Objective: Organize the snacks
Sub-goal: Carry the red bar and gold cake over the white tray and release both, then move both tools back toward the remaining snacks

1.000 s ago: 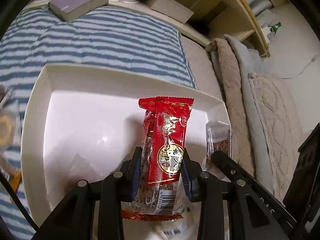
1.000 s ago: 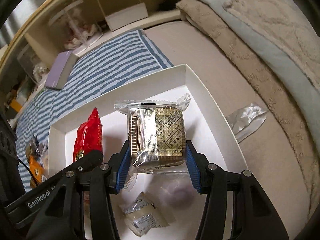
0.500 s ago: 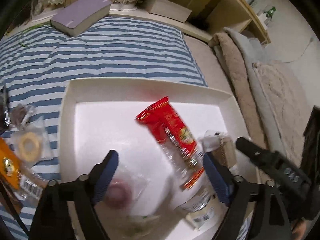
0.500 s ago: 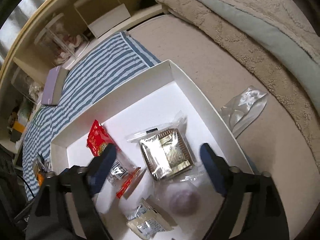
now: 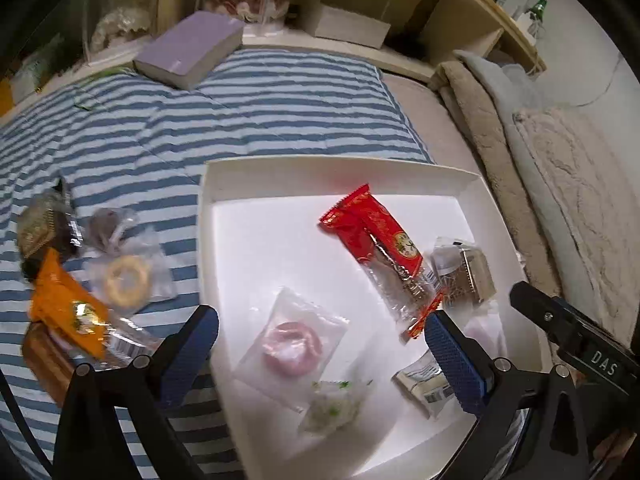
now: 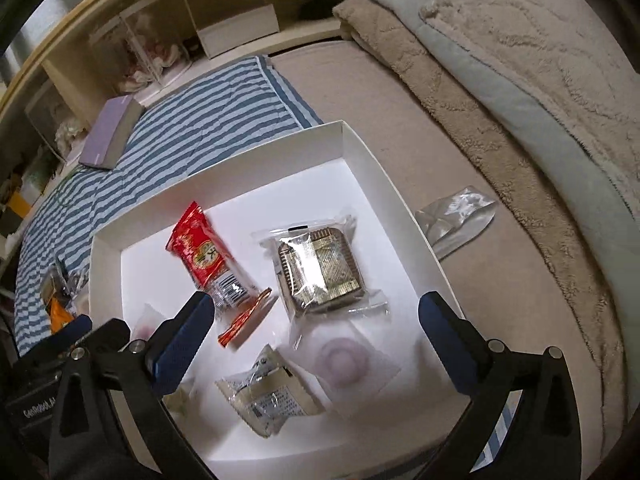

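A white box (image 5: 208, 216) lies on the bed. Inside it are a red packet (image 5: 372, 232), a gold-brown cake packet (image 5: 468, 276), a pink ring sweet (image 5: 290, 344) and a small silver packet (image 5: 424, 384). My left gripper (image 5: 320, 316) hovers above the box's left part, jaws opening, nothing pressed between the pads. My right gripper (image 6: 316, 300) hangs over the box (image 6: 360, 152), jaws opening too, above the cake packet (image 6: 320, 268), apart from it. The red packet (image 6: 200, 248) lies flat beside it.
Loose snacks sit on the striped blanket left of the box: an orange packet (image 5: 68, 312), a yellow ring (image 5: 128, 276), dark wrapped pieces (image 5: 40, 228). A purple book (image 5: 192, 48) lies far back. Folded blankets (image 6: 520, 80) and a clear wrapper (image 6: 456, 220) are right of the box.
Both grippers went from shut to wide open. The red packet left the left gripper and the cake packet left the right one; both now lie in the box. The left view shifted leftward and up.
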Available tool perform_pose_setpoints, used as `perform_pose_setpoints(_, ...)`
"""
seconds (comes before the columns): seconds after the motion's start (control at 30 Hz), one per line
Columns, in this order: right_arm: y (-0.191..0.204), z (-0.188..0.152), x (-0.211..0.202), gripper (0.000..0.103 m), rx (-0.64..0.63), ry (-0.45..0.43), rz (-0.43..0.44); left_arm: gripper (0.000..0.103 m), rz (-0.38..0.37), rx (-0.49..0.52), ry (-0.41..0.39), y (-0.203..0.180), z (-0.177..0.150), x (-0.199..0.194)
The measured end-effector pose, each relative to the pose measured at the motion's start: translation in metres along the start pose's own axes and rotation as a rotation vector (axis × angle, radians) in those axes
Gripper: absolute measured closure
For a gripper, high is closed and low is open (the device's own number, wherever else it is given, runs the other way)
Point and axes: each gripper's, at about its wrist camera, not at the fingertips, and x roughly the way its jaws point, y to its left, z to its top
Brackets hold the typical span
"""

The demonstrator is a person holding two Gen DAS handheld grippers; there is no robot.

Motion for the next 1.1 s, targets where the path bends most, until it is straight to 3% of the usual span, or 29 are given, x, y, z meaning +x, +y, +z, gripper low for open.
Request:
perform_pose_setpoints(0.6, 0.028, -0.011, -0.077, 0.000, -0.106, -0.135, -0.015, 0.000, 0.061, 0.032, -0.140, 0.018, -0.012, -0.122)
perform_pose_setpoints(1.1, 0.082, -0.026, -0.145, 0.000, -0.216, -0.262, 0.087, 0.000, 0.130, 0.017, -0.263, 0.060, -0.050, -0.240)
